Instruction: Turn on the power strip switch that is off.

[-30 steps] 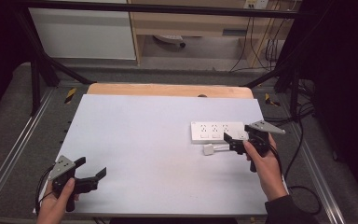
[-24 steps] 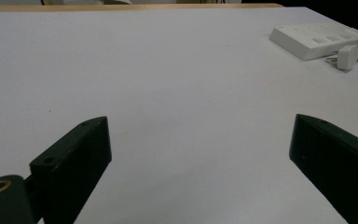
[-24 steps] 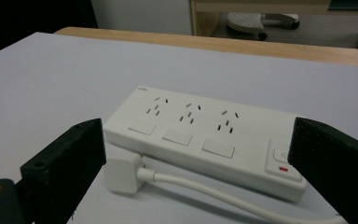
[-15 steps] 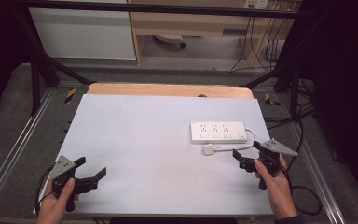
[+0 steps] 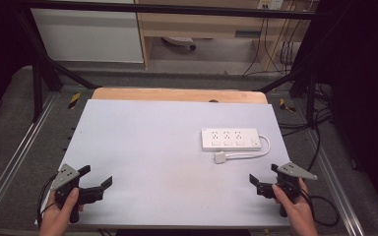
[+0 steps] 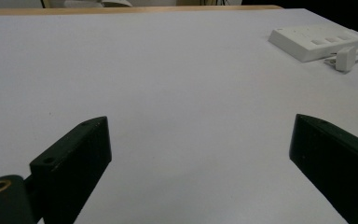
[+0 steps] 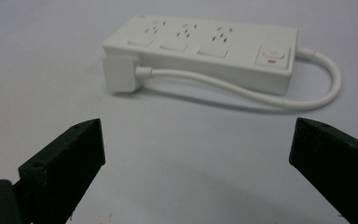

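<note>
A: Right gripper [image 5: 262, 181]?

B: Near edge of the table [image 5: 167, 147], right side, held in the person's right hand [image 5: 295, 209]. Jaws spread wide, nothing between them. In the right gripper view the two black jaws stand far apart at the bottom corners with bare table between.

A: What is it facing?

B: White power strip [image 7: 205, 44], three outlets in a row plus a switch with a red mark at one end. It lies flat on the table ahead of the jaws, apart from them, no contact.

A: Cord?

B: White cord [image 7: 279, 95] leaves the switch end, loops round and runs back along the strip's near side to its white plug [image 7: 120, 73]. Plug lies on the table just beside the strip's long side, not in any outlet.

A: Where in the high view?

B: Strip on the right half of the table, mid depth, long side across. Plug just in front of it, toward the person.

A: Left gripper [image 5: 98, 178]?

B: Near-left corner, in the left hand [image 5: 61, 216]. Jaws also released and wide, empty. Well apart from the strip; in the left gripper view the strip sits far off at the upper right.

A: Other stuff?

B: Wooden board edge [image 5: 177, 94] along the far side of the table.
</note>
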A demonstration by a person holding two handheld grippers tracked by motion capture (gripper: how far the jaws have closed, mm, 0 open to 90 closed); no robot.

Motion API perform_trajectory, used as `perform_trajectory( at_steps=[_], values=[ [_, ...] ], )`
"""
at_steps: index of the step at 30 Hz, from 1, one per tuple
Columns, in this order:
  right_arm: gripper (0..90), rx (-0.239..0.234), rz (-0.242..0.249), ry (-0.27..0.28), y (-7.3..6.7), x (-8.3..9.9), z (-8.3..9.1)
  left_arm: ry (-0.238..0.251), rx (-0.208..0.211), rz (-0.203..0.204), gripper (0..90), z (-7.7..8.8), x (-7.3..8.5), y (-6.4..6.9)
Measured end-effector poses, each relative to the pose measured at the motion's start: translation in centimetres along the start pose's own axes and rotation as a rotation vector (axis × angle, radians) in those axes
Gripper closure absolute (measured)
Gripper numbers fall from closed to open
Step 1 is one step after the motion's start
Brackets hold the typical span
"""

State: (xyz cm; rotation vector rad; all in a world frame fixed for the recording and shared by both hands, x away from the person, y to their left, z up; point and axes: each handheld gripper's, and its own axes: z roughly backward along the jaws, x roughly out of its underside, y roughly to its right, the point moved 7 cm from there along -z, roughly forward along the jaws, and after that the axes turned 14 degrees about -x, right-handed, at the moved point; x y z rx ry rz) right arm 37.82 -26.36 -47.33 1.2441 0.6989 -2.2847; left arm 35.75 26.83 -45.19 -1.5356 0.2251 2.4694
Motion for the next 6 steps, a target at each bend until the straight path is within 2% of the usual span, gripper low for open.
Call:
perform_trajectory(
  at_steps=[2, 6],
  values=[
    [3.5, -0.008, 0.021, -0.031, -0.3, 0.3, -0.5, -0.002, 0.003, 0.000, 5.3, 0.0, 0.0, 0.1],
    [3.4, -0.023, 0.027, -0.087, -0.8, 0.8, -1.7, 0.001, 0.004, -0.003, 5.3, 0.1, 0.0, 0.1]
  ],
)
